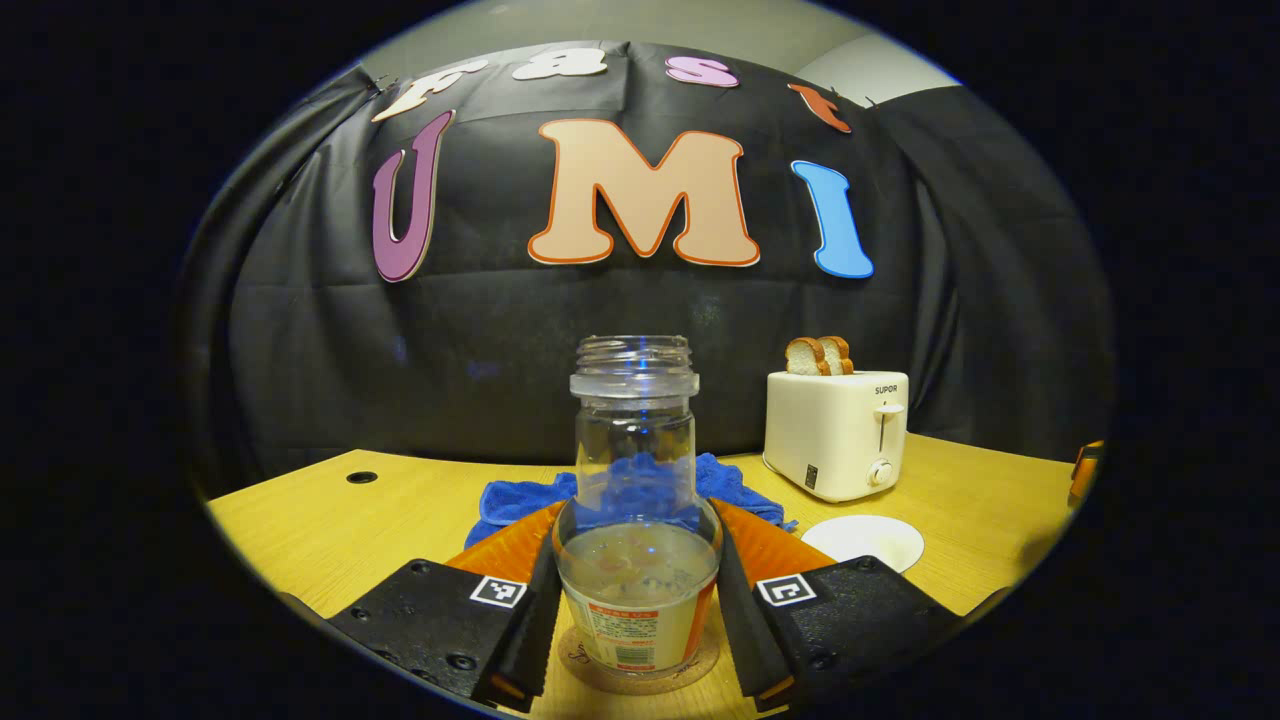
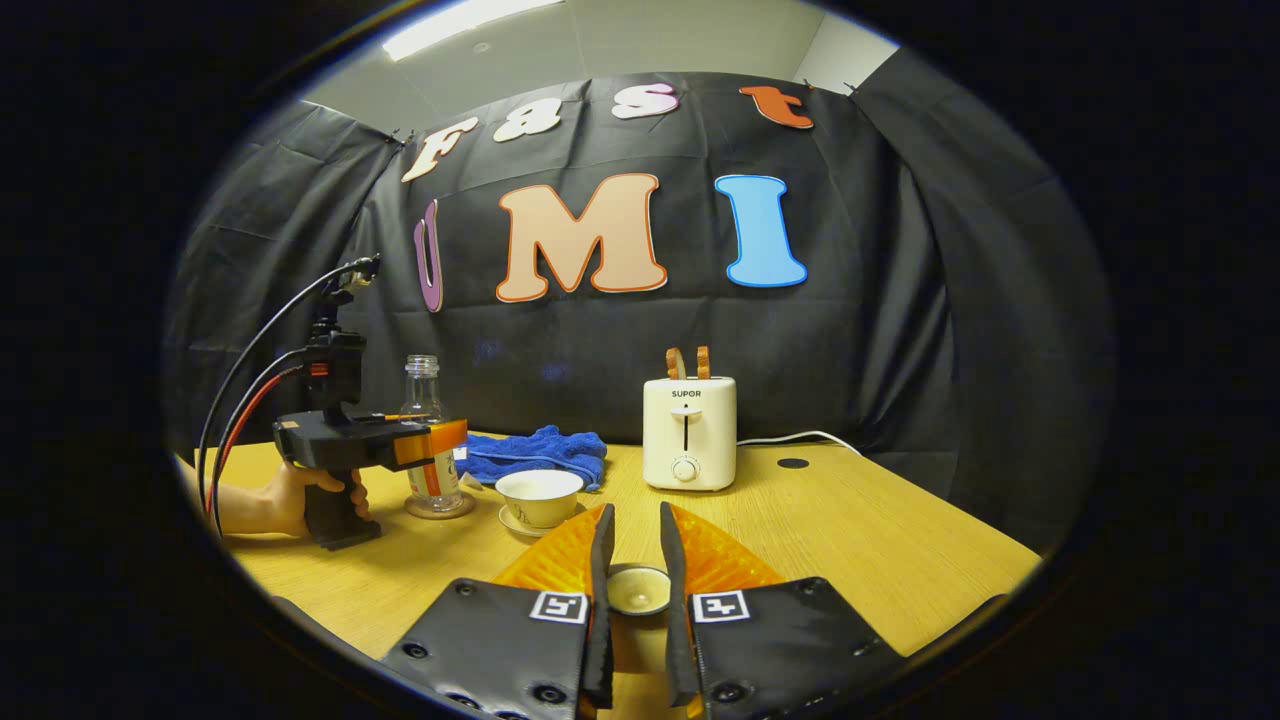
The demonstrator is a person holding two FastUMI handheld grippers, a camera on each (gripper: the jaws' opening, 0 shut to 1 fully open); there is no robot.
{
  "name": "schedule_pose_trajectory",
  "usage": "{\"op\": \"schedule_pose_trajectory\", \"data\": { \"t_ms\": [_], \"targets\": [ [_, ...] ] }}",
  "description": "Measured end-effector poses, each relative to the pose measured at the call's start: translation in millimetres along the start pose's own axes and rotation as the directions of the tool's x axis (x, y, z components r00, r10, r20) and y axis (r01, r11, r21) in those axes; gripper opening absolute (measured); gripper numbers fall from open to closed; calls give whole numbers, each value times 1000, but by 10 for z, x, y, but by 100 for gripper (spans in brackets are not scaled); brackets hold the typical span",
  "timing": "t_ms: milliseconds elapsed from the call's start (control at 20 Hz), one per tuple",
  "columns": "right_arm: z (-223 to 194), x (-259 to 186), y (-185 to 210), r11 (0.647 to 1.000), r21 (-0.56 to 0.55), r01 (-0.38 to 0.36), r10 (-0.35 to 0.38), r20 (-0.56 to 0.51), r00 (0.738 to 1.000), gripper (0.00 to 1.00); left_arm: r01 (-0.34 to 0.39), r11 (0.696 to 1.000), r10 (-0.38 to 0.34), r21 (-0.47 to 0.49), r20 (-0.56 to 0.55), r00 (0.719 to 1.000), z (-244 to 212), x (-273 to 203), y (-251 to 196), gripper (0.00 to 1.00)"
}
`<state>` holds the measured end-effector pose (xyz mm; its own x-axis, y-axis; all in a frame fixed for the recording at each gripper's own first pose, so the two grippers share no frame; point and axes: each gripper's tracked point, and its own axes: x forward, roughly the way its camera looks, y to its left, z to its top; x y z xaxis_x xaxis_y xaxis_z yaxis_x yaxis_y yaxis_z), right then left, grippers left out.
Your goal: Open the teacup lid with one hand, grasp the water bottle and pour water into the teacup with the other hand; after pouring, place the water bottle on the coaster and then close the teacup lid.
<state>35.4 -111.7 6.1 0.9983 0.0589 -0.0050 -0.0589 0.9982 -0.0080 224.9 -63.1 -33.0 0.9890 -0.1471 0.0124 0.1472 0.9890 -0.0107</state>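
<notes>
Landmark: the white toaster (image 2: 689,432) at the back of the wooden table (image 2: 880,540), two bread slices (image 1: 820,355) standing in its slots. In the left gripper view the left gripper (image 1: 636,600) has its two fingers flanking the lower body of the water bottle (image 1: 636,500); both pads lie against the bottle wall, so it is clamped on the bottle. The bottle stands upright and uncapped, partly filled, its base on the round cork coaster (image 1: 640,678), to the left of the toaster. In the right gripper view the same gripper (image 2: 435,440), held by a hand (image 2: 290,500), shows at the bottle well left of the toaster. The teacup (image 2: 540,497) sits open on its saucer (image 2: 520,525), in front of the toaster and to its left, just beside the coaster. A blue cloth (image 2: 535,450) lies behind the cup, left of the toaster. The right gripper (image 2: 637,590) is in front of the toaster, fingers narrowly apart with the teacup lid (image 2: 638,588) pinched between them, both fingers touching it.
</notes>
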Motion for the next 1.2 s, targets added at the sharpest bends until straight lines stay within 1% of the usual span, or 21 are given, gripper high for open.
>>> {"op": "schedule_pose_trajectory", "data": {
  "t_ms": [150, 300, 450, 500, 550, 650, 1050, 1100, 1200],
  "targets": [
    [1, -10, -1, 1000, 0, 0, 0, 0, 1000, 24, -5, 1000, 5, 19, 18, 1000, 17, 29, 12, 69],
    [2, -7, 0, 1000, 0, 0, 0, 0, 1000, 24, -5, 1000, 5, 31, 2, 1000, -33, 4, 28, 71],
    [-3, -5, -2, 1000, 0, 0, 0, 0, 1000, 24, 1, 1000, -1, 16, -1, 1000, -26, -14, -8, 74],
    [-3, -6, -1, 1000, 0, 0, 0, 0, 1000, 24, 6, 1000, -6, 15, -2, 1000, -25, -29, -6, 98],
    [-3, 0, -1, 1000, 0, 0, 0, 0, 1000, 24, 13, 1000, -13, 14, -4, 1000, -42, -19, -14, 92],
    [-4, -8, -3, 1000, -1, 2, -2, -1, 1000, 24, 20, 1000, -20, 10, -5, 1000, -39, -24, -27, 94],
    [2, -6, -6, 1000, 0, 3, -3, -1, 1000, 24, 14, 1000, -14, 7, -12, 1000, -41, -136, -10, 94],
    [-2, -8, -7, 1000, 0, 3, -3, 0, 1000, 24, 9, 1000, -9, 6, -11, 1000, -48, -164, -6, 93],
    [-3, -10, -12, 1000, -1, 5, -5, 0, 1000, 24, 4, 1000, -4, 5, -12, 1000, -46, -235, 6, 94]
  ]
}}
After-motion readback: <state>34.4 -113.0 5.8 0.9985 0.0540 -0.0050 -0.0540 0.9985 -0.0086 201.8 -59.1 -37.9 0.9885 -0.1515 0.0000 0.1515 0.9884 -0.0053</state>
